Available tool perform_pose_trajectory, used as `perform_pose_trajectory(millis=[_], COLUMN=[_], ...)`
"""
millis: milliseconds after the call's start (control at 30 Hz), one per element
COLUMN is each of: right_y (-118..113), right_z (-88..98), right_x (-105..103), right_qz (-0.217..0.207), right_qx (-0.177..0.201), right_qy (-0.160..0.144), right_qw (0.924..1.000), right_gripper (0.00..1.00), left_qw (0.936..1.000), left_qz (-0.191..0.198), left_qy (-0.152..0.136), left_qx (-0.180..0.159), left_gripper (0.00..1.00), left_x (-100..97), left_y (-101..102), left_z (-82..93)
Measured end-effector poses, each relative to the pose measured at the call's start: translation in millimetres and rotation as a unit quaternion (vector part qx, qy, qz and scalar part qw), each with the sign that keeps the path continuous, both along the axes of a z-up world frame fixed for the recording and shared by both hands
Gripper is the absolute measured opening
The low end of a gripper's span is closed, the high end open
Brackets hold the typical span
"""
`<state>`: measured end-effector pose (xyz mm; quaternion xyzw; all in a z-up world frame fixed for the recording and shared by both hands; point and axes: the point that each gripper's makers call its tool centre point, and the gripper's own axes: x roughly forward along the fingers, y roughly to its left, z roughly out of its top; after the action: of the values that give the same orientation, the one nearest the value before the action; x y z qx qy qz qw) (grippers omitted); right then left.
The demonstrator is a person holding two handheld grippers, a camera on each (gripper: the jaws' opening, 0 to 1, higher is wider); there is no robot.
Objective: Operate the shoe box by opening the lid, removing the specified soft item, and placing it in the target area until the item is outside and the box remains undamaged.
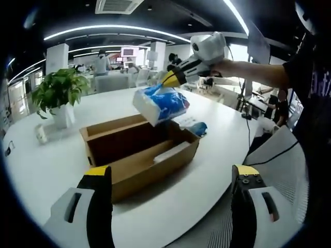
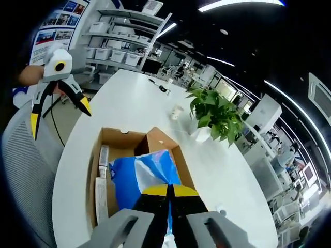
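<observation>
An open brown cardboard shoe box point(image 1: 138, 153) lies on the white table point(image 1: 41, 170). Above it hangs a soft blue and white tissue pack point(image 1: 161, 104), pinched at its top by my right gripper point(image 1: 169, 78). In the right gripper view the same pack point(image 2: 142, 178) hangs over the box point(image 2: 126, 142), my right gripper point(image 2: 169, 199) shut on it. My left gripper point(image 1: 170, 199) stands open near the table's front edge, short of the box, and appears open at the upper left of the right gripper view point(image 2: 58, 109).
A potted green plant point(image 1: 59, 93) and a small white object point(image 1: 41, 134) stand left of the box. A blue item point(image 1: 195, 126) lies behind the box. A grey mesh chair point(image 1: 269, 155) is by the table's edge. Shelves and desks fill the background.
</observation>
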<state>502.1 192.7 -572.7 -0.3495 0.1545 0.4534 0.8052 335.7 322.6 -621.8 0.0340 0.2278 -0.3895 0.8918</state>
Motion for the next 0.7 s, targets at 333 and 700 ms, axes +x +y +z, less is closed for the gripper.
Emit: perform_pose_trajectory(millis=[333, 700], right_y=[-25, -60], right_z=[8.9, 10.5], right_x=[5, 7], right_qz=[-0.017, -0.035], right_qx=[0.001, -0.002], right_qy=[-0.015, -0.024], right_qw=[0.9997, 0.9991], right_gripper=[0.0, 0.0], left_qw=[0.9999, 0.9997], left_qz=[-0.015, -0.022], left_qy=[0.006, 0.006], left_qx=[0.002, 0.006], left_gripper=[0.95, 0.95], left_x=[-1.9, -2.3], left_y=[-11, -15], left_z=[-3.4, -5.3])
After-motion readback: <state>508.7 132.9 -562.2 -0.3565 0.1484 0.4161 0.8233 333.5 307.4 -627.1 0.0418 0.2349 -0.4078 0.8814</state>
